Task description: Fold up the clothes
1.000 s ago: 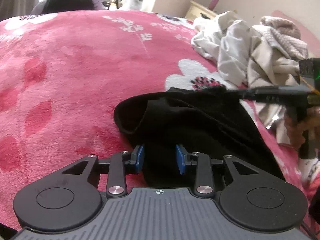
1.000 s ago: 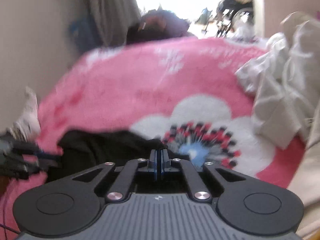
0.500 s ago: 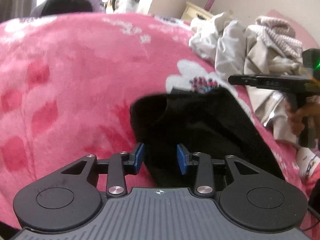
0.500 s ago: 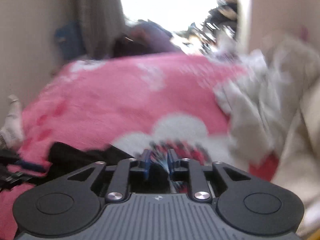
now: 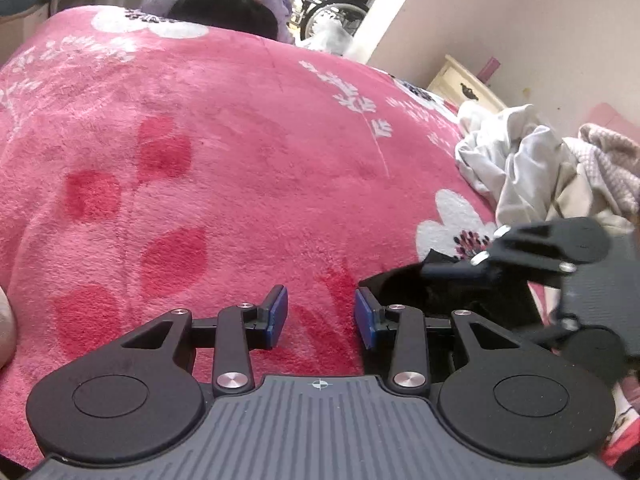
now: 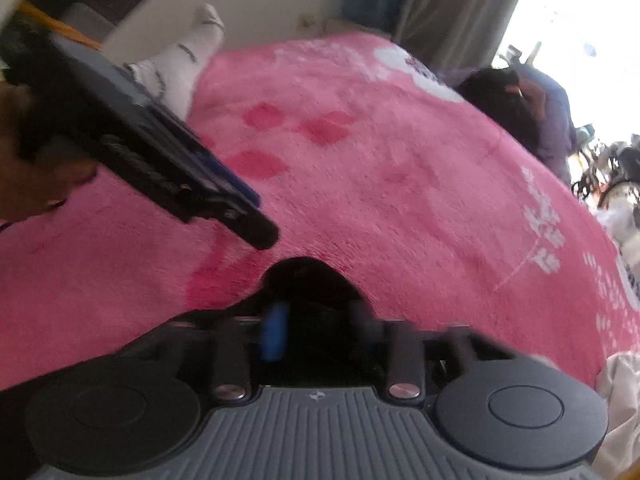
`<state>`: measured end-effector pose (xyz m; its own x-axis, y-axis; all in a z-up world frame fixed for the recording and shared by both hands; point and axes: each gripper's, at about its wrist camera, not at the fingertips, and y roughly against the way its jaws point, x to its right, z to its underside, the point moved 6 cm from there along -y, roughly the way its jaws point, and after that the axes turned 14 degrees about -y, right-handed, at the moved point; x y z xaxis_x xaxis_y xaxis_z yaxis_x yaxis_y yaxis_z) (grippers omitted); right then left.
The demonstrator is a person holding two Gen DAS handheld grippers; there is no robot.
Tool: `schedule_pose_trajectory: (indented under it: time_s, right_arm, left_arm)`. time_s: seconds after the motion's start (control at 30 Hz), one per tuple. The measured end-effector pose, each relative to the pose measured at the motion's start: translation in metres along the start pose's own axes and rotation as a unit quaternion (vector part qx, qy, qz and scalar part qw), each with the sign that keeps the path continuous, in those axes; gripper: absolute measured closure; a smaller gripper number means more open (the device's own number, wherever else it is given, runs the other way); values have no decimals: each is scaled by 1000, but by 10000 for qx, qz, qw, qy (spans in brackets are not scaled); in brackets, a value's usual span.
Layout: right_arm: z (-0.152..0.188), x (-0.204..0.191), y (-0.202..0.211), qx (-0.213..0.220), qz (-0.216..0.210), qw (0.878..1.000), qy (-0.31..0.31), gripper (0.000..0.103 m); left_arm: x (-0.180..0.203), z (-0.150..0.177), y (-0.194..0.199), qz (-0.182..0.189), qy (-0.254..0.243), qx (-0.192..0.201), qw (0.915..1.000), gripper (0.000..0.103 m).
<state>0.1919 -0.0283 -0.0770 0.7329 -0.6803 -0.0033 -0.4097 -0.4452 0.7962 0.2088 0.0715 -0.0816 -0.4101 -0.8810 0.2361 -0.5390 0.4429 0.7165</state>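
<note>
**Both tongs spread at the black garment**

Left tongs point(image 5: 321, 316): blue pads point(image 5: 277, 316) set wide apart, nothing between them, only pink floral blanket point(image 5: 224, 148) in the gap. Right pad sits just beside the near edge of the black garment point(image 5: 404, 286).

Right tongs point(image 6: 316, 330): blurred in own view, but pads spread, with dark cloth showing in the gap; cannot tell whether they touch it. In the left view this tool reaches in from the right, over the garment.

Black garment: bunched low on the blanket on the bed, between the two tools, a rounded fold point(image 6: 308, 276) poking forward.

Pile of pale clothes point(image 5: 524, 168) lies at the right, well apart. A hand point(image 6: 32, 184) grips the left tool's handle.
</note>
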Motion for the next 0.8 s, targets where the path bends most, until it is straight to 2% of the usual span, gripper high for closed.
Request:
schedule_pose_trajectory:
  time_s: [0.1, 0.2, 0.33, 0.4, 0.5, 0.53, 0.6, 0.63, 0.73, 0.8]
  right_arm:
    - [-11, 25, 12, 569, -171, 9930, -1026, 99]
    - [-15, 56, 13, 1019, -403, 9693, -2202, 99]
    - [-3, 89, -4, 1135, -37, 9481, -2971, 97]
    - [4, 109, -6, 1223, 42, 9306, -3450, 94]
    - [13, 140, 9, 1450, -243, 9019, -4061, 90]
    - [16, 143, 14, 1431, -254, 9038, -4025, 84]
    - [21, 142, 23, 1280, -194, 9159, -3800, 78]
    - [24, 141, 27, 1204, -163, 9216, -3687, 72]
    - [32, 140, 39, 973, -72, 9375, -3340, 68]
    - [38, 139, 48, 819, -10, 9470, -3105, 68]
  left_arm:
    - [10, 4, -6, 149, -187, -196, 9995, 66]
    - [20, 9, -11, 298, -374, -392, 9981, 66]
    - [31, 13, -16, 379, -657, -545, 9956, 63]
    - [36, 13, -17, 304, -834, -513, 9947, 62]
    - [37, 8, -18, 253, -810, -492, 9952, 62]
    - [36, 6, -19, 241, -753, -477, 9957, 62]
    - [35, 4, -21, 200, -641, -459, 9967, 62]
    - [34, 2, -23, 170, -589, -465, 9970, 62]
    - [34, -1, -30, 64, -506, -434, 9978, 63]
    - [36, -3, -30, 3, -578, -384, 9976, 74]
